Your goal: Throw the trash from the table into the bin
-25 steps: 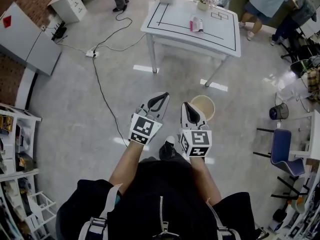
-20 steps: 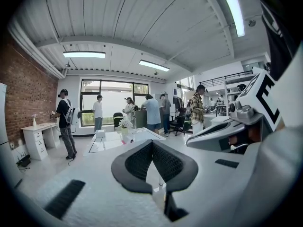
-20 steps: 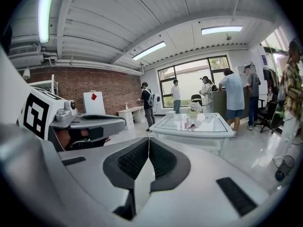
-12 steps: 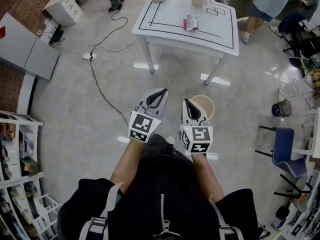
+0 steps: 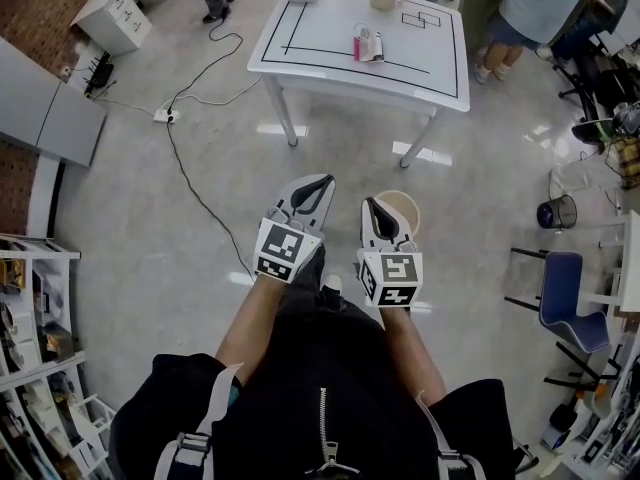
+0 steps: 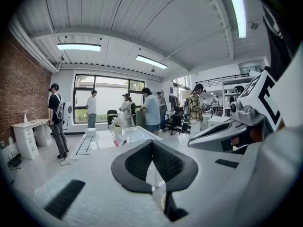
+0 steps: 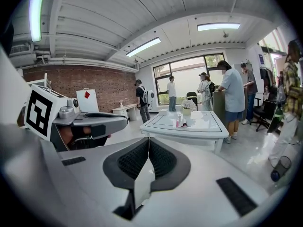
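Upper centre of head view: table (image 5: 320,33) sits further left than a second ago, so you still approach. Pink-white trash packet (image 5: 368,45) lies on it, untouched. Your left gripper (image 5: 322,184) and right gripper (image 5: 369,206) are clenched, empty, at frame centre. Bin (image 5: 415,213) just beside right one.

1. The left gripper (image 5: 322,183) and the right gripper (image 5: 368,205) are cased in matt white plastic, which is seen as finely grained in the gripper views.
2. Their fingers (image 6: 135,162) are lined with black, ribbed, rubber-like pads.
3. The tabletop (image 5: 400,58) is finished in smooth, glossy white.
4. The floor (image 5: 150,218) is polished grey, and lights are mirrored in it.
5. The wall (image 6: 21,79) is built of rough red brick.
6. The bin (image 5: 413,213) is made of smooth beige plastic.
7. The jacket (image 5: 300,388) is cut from matt black cloth and closed with a metal zip.
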Motion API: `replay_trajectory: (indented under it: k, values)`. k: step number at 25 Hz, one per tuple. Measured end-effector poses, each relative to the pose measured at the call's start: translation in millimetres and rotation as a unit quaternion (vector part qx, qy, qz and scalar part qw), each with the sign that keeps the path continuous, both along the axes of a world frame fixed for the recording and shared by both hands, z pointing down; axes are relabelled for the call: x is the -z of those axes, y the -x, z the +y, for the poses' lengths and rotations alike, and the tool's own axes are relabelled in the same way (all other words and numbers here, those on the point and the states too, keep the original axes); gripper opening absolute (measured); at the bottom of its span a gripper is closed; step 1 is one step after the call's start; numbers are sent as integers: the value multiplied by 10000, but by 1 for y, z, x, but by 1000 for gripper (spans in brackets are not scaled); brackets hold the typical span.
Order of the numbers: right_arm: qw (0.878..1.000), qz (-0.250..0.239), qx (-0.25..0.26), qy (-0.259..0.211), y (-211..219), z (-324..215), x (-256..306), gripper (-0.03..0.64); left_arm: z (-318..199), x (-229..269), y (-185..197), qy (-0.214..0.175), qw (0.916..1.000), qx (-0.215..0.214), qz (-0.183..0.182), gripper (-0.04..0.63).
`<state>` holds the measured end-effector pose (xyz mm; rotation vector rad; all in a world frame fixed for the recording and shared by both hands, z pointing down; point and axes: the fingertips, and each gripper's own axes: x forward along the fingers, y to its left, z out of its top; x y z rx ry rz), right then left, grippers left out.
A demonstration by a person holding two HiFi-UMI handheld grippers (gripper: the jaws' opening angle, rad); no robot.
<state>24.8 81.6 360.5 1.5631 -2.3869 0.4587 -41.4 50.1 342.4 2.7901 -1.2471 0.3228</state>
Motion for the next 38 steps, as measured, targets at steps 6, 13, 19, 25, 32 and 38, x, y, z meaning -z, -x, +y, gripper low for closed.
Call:
replay_trajectory:
  k: [6,13,19,25,32,38]
  values:
    - [9999,45,-74,148,-2,-32,-10,11,-34,-6,-4,69,9999,-110,31,5]
    - [9996,48,-94,251,16,-88,-17,11,-93,-17,10,156,9997,-133,96,5]
    - [9994,56,-262,239,29,-156,-14,11,-160,-13,27,144,9996,-205,149,5]
    - [9989,127,-363,286,44,-219,-20,11,-225,-21,43,220,9993,-250,173,5]
    - [9979,185,-577,235,48,-282,-23,11,-282,-27,54,246,9987,-395,197,5]
    - [9968,305,-697,240,42,-317,-26,11,-315,-33,50,355,9979,-497,234,5]
